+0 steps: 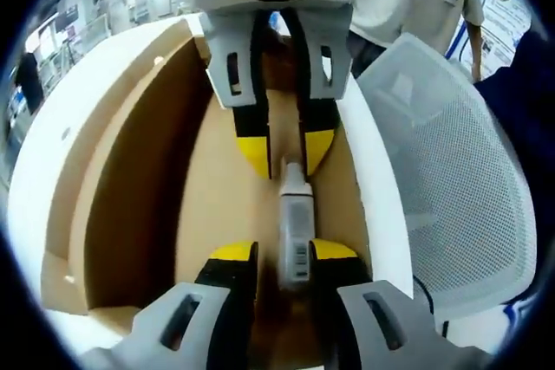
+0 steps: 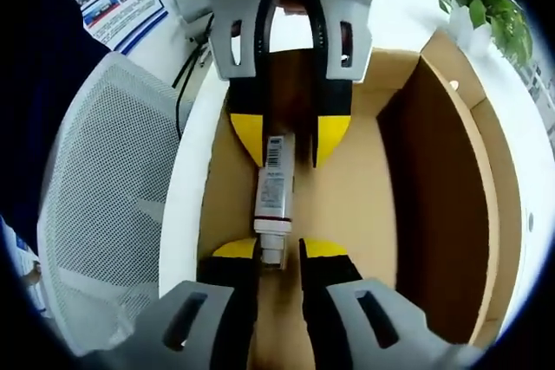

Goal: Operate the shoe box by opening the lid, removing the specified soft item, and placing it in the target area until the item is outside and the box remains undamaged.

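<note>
The fingers of the left gripper (image 1: 283, 253) stand slightly apart, closed on the barcoded end of a white tube (image 1: 294, 230) that lies lengthwise on the brown floor of the open shoe box (image 1: 121, 171). From the opposite end, the right gripper (image 2: 279, 249) has its yellow-tipped fingers pinched on the tube's cap end. The box lid (image 2: 451, 188) stands raised at one side. A white mesh chair (image 2: 104, 214) sits just beside the box
</note>
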